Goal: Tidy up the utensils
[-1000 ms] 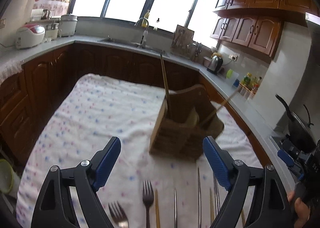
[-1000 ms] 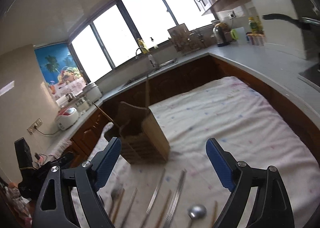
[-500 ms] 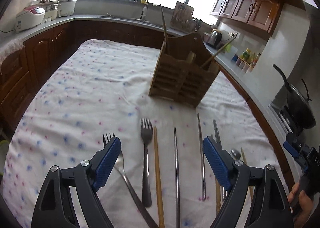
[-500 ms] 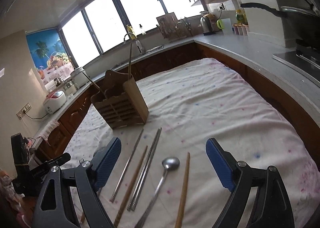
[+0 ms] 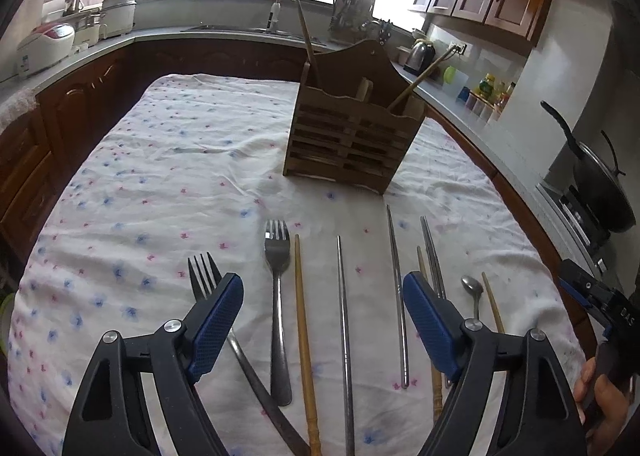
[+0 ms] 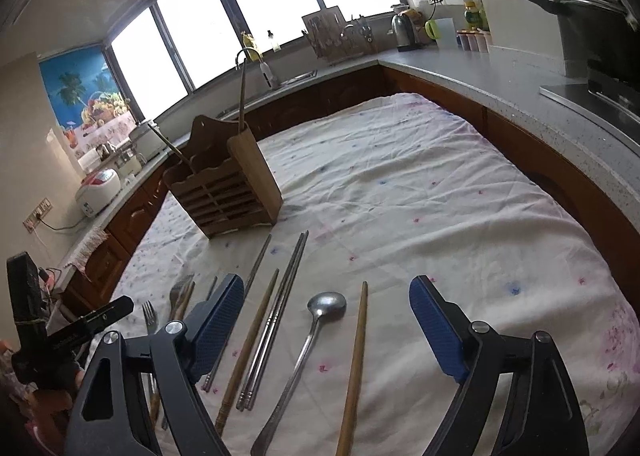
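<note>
A wooden utensil caddy (image 5: 352, 127) stands upright on the flowered tablecloth (image 5: 168, 183) and holds two wooden chopsticks. It also shows in the right wrist view (image 6: 228, 187). Before it lie two forks (image 5: 278, 280), a wooden chopstick (image 5: 304, 336), metal chopsticks (image 5: 344, 328) and a spoon (image 5: 472, 290). My left gripper (image 5: 323, 312) is open and empty above the forks and chopsticks. My right gripper (image 6: 326, 314) is open and empty above the spoon (image 6: 320, 320) and a wooden chopstick (image 6: 356, 360).
Grey counters with wooden cabinets surround the table. A rice cooker (image 5: 44, 43) sits at the left, a sink (image 5: 248, 29) at the back, a kettle (image 5: 420, 53) and a black wok (image 5: 600, 187) at the right. The table's right edge is near the counter.
Both grippers tilted down toward the table and drew back, so the laid-out utensils came into full view. Both stayed open and empty.
</note>
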Available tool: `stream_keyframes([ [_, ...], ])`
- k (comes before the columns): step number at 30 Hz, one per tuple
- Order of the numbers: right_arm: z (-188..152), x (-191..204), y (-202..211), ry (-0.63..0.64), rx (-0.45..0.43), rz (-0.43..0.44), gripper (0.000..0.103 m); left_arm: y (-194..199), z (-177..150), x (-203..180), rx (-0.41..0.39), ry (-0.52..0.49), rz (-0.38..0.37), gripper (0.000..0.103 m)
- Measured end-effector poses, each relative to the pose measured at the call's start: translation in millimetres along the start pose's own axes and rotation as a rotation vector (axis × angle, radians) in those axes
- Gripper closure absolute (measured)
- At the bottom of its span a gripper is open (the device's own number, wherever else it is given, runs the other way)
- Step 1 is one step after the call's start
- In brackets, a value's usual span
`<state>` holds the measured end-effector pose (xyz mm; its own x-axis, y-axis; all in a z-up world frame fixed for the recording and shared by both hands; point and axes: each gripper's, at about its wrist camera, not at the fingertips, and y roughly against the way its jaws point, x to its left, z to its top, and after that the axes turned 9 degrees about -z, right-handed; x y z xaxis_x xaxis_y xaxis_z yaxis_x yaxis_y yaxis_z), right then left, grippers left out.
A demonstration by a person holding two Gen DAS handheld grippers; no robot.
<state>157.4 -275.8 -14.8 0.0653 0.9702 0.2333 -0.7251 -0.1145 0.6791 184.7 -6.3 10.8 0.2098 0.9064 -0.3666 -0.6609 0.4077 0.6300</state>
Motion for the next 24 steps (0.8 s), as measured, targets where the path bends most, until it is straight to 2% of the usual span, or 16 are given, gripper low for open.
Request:
stream_keyframes([
  [3,-3,2,-7,0.024,0.031,-0.024,0.028,-7,3,-2,0.022,-0.009,0.002,0.029],
  [7,-10,1,-23,0.035,0.095,-0.045,0.048,-21,7,-6,0.051,-0.025,0.004,0.036],
  [9,-14,1,-32,0.048,0.132,-0.054,0.054,-28,8,-8,0.069,-0.033,0.003,0.044],
  [11,-17,2,-41,0.062,0.167,-0.062,0.062,-38,10,-10,0.094,-0.046,0.001,0.048],
  [15,-20,3,-55,0.084,0.213,-0.087,0.070,-62,14,-14,0.159,-0.066,-0.003,0.059],
  [19,-21,0,-68,0.092,0.245,-0.114,0.076,-90,23,-16,0.222,-0.083,0.005,0.062],
  [24,-20,-2,-79,0.100,0.266,-0.131,0.080,-124,30,-16,0.288,-0.098,0.013,0.069],
])
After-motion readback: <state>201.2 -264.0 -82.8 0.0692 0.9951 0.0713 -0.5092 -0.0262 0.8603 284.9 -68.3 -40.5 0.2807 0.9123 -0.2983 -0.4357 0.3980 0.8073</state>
